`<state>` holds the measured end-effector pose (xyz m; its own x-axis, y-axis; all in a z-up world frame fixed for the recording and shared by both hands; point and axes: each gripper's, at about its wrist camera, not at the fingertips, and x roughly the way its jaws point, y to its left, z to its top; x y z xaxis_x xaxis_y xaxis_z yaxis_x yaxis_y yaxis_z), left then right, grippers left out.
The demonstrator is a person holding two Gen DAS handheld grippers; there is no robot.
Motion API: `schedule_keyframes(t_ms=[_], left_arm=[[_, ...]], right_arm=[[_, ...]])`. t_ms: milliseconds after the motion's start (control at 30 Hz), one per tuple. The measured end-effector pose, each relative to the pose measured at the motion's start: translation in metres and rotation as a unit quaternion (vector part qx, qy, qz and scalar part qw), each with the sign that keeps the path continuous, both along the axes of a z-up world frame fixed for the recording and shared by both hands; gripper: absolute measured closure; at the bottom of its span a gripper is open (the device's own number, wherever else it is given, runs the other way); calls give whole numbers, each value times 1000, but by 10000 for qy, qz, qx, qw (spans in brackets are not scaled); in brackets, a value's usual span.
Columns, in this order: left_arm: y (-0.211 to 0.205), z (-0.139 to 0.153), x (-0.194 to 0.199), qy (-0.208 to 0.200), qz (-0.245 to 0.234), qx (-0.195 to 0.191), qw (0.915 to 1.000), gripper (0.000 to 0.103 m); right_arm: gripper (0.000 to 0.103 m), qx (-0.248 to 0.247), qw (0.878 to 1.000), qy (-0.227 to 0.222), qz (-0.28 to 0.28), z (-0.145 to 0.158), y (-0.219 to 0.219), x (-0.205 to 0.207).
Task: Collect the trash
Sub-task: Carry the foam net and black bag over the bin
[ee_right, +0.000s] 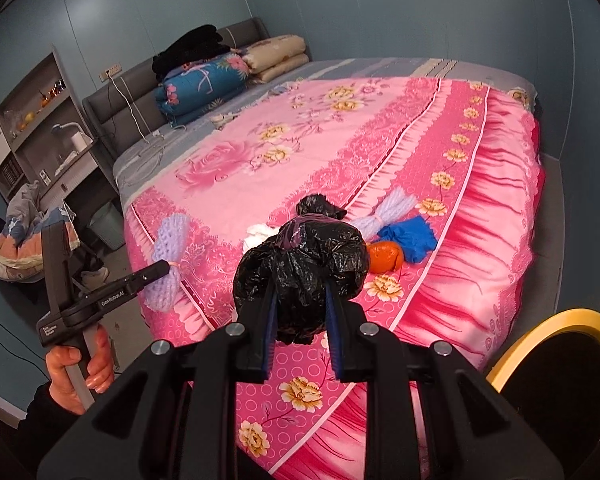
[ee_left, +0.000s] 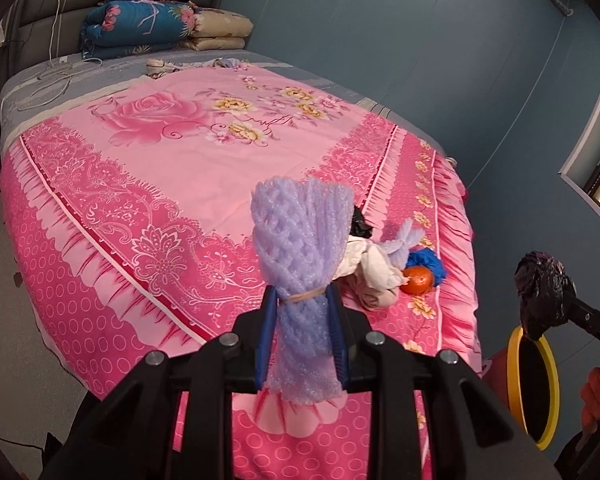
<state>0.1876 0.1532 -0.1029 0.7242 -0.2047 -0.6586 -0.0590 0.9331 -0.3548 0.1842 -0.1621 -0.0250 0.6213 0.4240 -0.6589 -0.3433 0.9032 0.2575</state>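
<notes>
Holding one piece of trash in each hand, the person looks to be at the carry-and-drop step. The left tool (ee_left: 300, 334) is clamped on a bundle of purple foam netting (ee_left: 300, 248), tied at the waist with a rubber band and raised above the pink bedspread (ee_left: 172, 168). The right tool (ee_right: 302, 320) is clamped on a crumpled black plastic bag (ee_right: 304, 268), also lifted clear of the bed. A bin with a yellow rim (ee_right: 556, 318) stands on the floor beside the bed's near corner, on the right side; in the left wrist view the black bag hangs just above that rim.

More trash lies on the bedspread near the right edge: a second black bag (ee_right: 320, 206), a second purple foam bundle (ee_right: 384, 212), something blue and crumpled (ee_right: 410, 236), an orange fruit or peel (ee_right: 386, 256) and a wad of pale paper or cloth (ee_left: 374, 276).

Next, each tool probably needs to be brought over the bin's mouth and opened there, the right one first since it is nearer. The light foam may cling to the pads, so a full opening over the middle seems wise.
</notes>
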Motion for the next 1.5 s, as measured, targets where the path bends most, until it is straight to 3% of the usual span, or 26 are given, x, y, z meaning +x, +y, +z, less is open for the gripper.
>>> schedule_keyframes(t_ms=[867,1500], left_arm=[[-104,84,-36,-840,-912,208,9921,79],[-206,121,-54,-1269,-1909,366,9727,79]], right_arm=[[82,443,9915,-1148,-431,87,-81,-66],[82,574,9735,-1840,-1227,121,-157,-115]])
